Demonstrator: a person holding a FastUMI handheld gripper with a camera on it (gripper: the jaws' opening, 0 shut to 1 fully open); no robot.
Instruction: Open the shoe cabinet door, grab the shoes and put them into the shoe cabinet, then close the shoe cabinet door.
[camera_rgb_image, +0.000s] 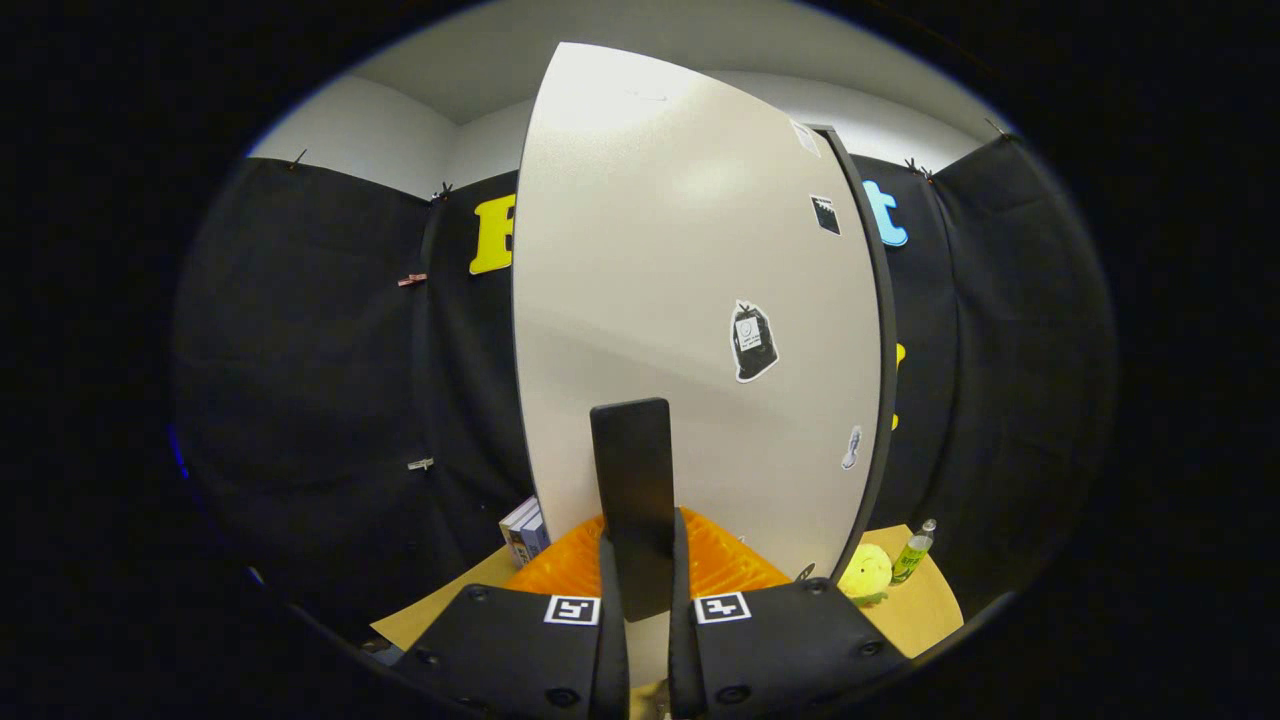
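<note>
Cabinet door (690, 300) handle (632, 480) between tongs (640, 600)

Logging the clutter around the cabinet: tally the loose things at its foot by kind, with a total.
Stack of books: 1
Round yellow plush toy: 1
Small green-labelled bottle: 1
Orange ridged plastic thing: 1
Total: 4
Gripper shut on the flat dark door handle.

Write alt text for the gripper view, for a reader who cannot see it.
The gripper is shut on a dark flat handle that stands up from the pale shoe cabinet door, which carries a few stickers. Below the door lie an orange ridged mat and a tan table with a yellow plush toy, a green bottle and some books.
</note>
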